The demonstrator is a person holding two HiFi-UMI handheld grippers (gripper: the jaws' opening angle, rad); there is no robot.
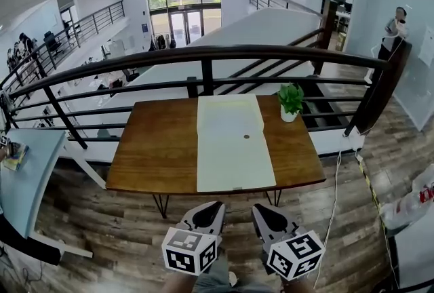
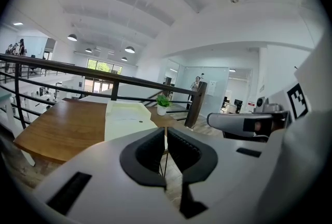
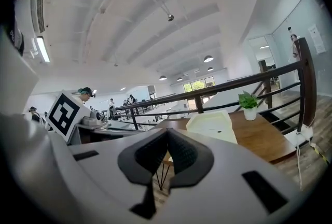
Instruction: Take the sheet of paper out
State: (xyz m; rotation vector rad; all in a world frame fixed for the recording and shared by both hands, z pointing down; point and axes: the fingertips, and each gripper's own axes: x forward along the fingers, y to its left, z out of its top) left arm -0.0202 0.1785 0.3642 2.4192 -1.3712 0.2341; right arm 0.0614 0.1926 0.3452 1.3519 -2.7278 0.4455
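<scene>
The left gripper [image 1: 210, 209] sits at the bottom centre of the head view, with the right gripper [image 1: 266, 211] just beside it on the right. Both hover above the wood-plank floor [image 1: 115, 230], on the near side of the bench [image 1: 159, 142] and well apart from it.

In the left gripper view the dark fingers [image 2: 148, 153] are drawn together. Only a hairline gap shows between the pads, and nothing sits in it. What is seen past them is floor and a thin bench leg.

In the right gripper view the fingers [image 3: 148, 158] are likewise pressed closed at the tips. They are empty and touch nothing.

A long pale folder [image 1: 230, 142] lies flat on the bench, in the middle of the head view. It runs from the far edge, under the black railing [image 1: 203, 54], to the near edge, where its lower end just reaches the lip. A small dark button [image 1: 246, 136] sits on its face, right of its centre line. No separate sheet of paper can be told apart from the folder; if there is one, it cannot be seen from here.

A small potted plant [image 1: 290, 100] in a white pot stands on the bench's far right corner, just beside the folder and not touching it. The folder appears ahead of each gripper in its own view, at centre left for the left gripper and centre right for the right.
</scene>
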